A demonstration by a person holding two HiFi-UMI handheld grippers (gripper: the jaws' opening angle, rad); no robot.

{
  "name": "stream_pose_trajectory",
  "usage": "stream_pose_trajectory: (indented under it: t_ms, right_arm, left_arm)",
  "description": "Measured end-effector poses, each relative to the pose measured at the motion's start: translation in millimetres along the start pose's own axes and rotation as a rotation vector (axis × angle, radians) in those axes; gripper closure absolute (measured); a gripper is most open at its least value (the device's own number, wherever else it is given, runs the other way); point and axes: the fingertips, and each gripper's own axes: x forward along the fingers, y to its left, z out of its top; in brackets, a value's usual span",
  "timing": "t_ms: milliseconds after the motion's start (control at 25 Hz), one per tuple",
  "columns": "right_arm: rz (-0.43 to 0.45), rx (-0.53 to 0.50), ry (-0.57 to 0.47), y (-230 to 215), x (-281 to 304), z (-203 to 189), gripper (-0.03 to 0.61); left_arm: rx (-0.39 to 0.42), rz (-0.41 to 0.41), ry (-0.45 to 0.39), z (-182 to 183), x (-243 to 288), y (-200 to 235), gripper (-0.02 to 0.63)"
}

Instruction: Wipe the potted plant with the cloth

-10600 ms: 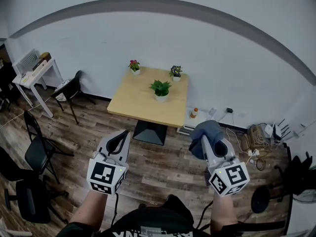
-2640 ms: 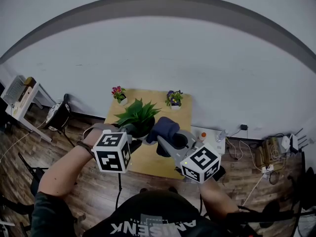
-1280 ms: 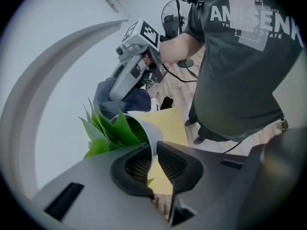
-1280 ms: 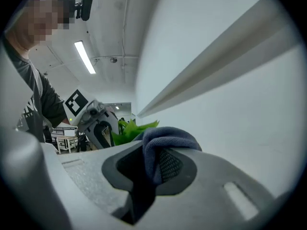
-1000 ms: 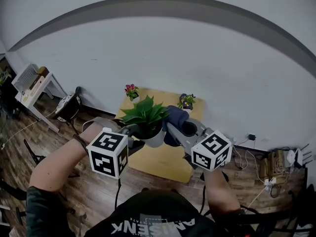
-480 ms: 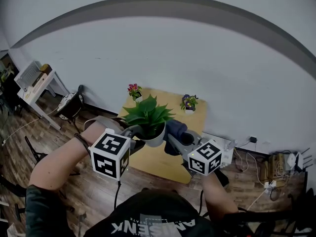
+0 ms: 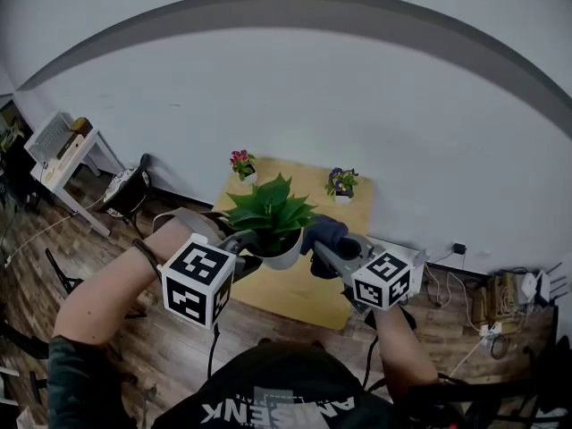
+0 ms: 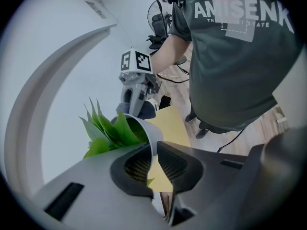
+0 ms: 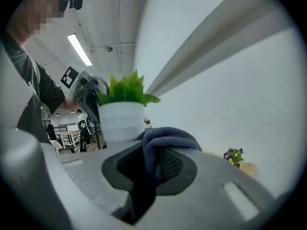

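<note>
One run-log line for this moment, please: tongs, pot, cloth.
left tongs: shut on rim of white pot with green leafy plant | right tongs: shut on dark blue cloth | cloth: beside pot wall, contact unclear

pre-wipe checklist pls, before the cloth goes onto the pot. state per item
1. Left gripper clamped on the pot rim: ok.
2. Cloth gripped by the right gripper: ok, bunched over the tips.
3. Pot lifted off the table: ok.
4. Cloth touching the pot: cannot tell; it sits close beside the wall.
5. Leaves clear of the cloth: ok, they stand above it.
6. Pink-flower pot and purple-flower pot out of the way: ok, at the table's far edge.
</note>
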Motion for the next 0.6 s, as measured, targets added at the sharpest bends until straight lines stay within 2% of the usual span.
stream_pose_trajectory:
  t_ms: [280, 400, 600]
  right_arm:
    - [0.040, -0.101, -0.132, 4.2, -6.3, 83.2, 0.526]
    - [0.067, -0.120, -0.139, 12.3, -1.7, 96.2, 0.526]
    - [0.092, -0.080, -0.158, 15.5, 0.6, 95.5, 0.526]
  left_arm:
    - [0.028, 0.010, -0.047, 9.5, -3.1, 0.6, 0.575]
    - [0.047, 0.033, -0.058, 14.2, -9.3, 2.0, 0.575]
    - [0.058, 0.049, -0.060, 11.3, -16.3, 5.1, 0.575]
